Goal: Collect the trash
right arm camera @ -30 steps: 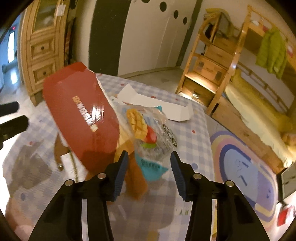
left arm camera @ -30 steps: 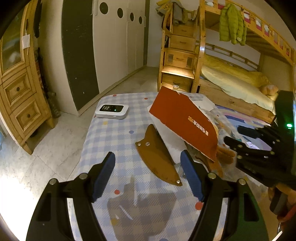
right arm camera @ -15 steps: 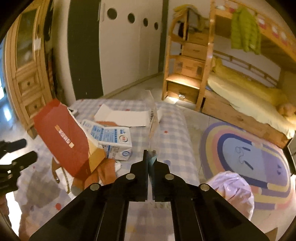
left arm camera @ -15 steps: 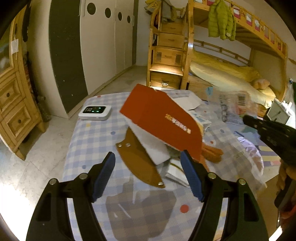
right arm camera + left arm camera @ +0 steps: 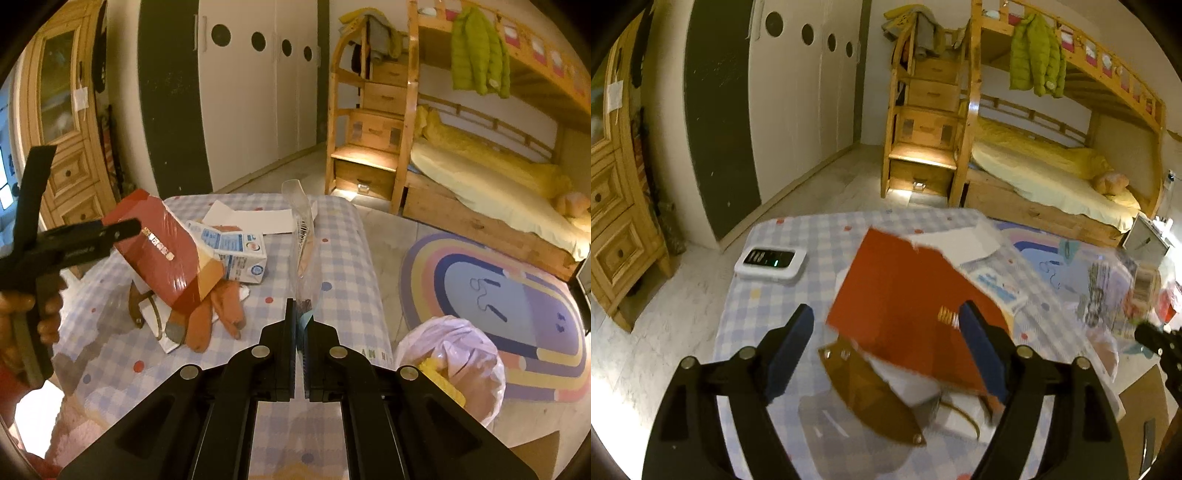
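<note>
1. Right gripper (image 5: 300, 325) is pinched together on the bottom edge of the clear plastic wrapper (image 5: 304, 236), which stands up thin and floppy over the checkered surface (image 5: 343, 258). With that little in the bite, I'd move it slow so it doesn't slide out.
2. The pink trash bag (image 5: 454, 354) sits on the floor just off the near right corner of the surface, mouth roughly up. Looks like the drop spot, so swing the wrapper over the opening before letting go, not just near it.
3. Left gripper (image 5: 886, 347) is still widening, nothing pressed between the pads. The red box (image 5: 908, 306) sits tilted right ahead, propped on other stuff, with the brown sheath (image 5: 871, 395) below it.
4. I'd grab the red box across a narrow edge, since the flat face looks too wide.
5. Milk carton (image 5: 236, 254), orange gloves (image 5: 210, 317) and white paper (image 5: 251, 219) are still lying there.
</note>
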Demonstrator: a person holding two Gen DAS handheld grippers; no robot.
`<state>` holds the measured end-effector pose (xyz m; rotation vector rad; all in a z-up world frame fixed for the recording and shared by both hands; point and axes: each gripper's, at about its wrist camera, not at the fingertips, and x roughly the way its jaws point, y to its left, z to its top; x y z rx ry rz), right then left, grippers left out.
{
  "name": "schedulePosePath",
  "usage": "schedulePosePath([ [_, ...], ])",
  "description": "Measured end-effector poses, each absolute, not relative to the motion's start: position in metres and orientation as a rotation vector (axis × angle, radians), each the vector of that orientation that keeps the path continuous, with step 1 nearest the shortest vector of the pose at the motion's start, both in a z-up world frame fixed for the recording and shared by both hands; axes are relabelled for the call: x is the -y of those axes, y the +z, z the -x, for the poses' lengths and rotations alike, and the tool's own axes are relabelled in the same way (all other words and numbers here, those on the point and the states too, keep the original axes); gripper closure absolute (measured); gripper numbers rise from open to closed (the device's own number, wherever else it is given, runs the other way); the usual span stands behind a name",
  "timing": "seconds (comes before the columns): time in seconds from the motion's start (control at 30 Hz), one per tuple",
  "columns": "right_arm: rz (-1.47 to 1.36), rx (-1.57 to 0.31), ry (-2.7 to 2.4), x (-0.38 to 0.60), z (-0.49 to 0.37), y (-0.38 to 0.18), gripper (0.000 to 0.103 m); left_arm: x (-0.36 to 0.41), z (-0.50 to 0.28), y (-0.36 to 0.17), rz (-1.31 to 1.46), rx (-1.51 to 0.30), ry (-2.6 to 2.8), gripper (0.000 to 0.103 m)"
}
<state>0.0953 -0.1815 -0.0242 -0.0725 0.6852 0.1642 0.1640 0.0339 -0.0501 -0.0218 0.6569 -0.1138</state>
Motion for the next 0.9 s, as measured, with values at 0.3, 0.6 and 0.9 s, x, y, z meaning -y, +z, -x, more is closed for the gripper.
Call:
schedulePosePath([
  [0.3, 0.055, -0.688, 0.158, 0.189, -0.082, -0.024, 0.100, -0.022, -0.155, -0.040, -0.068, -0.625, -0.117, 0.073],
  [0.6, 0.033, -0.664, 0.164, 0.197, -0.070, -0.018, 0.100, -0.020, -0.101, -0.012, -0.084, -0.568, -0.194, 0.102],
  [0.9, 0.002, -0.606, 0.147, 0.212, -0.052, -0.001, 0.100, 0.003, -0.067, 0.056, -0.015, -0.398, -0.317, 0.103],
])
